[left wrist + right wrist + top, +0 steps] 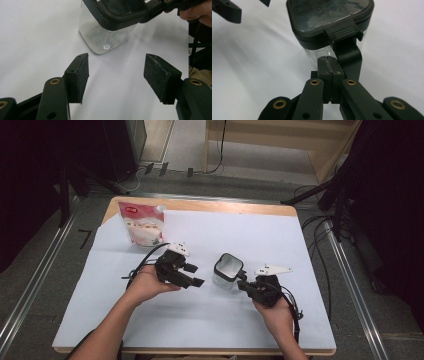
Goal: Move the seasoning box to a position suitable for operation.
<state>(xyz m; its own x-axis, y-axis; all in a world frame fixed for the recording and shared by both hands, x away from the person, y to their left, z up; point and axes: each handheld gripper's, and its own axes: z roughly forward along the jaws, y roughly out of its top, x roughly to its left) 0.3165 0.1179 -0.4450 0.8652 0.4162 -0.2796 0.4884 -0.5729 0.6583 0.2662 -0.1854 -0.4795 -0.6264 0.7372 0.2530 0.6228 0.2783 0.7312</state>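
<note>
Your right gripper [243, 281] sat at about 5 o'clock from table centre, its jaws pressed together with nothing visible between the pads [329, 65]. Their tips were right up against the clear wall of the jar [227, 270], just below the black lid [329, 15]. The lid's latch tab [344, 32] hung at about 1 o'clock from the pads, with a black hinged strap running down beside them. I couldn't tell whether the pads actually touched the strap.

The jar stood upright on the white sheet [210, 320], near the middle of the table [200, 205], lid on.

Your left gripper [194, 275] was at 9 o'clock of the jar, near it but apart, jaws spread wide and holding nothing. In the left gripper view the jar [105, 37] stood at 12 o'clock beyond the open pads [83, 75].

A red-and-white pouch [141, 223] stood at the far left, 11 o'clock from centre, well apart from both grippers.
</note>
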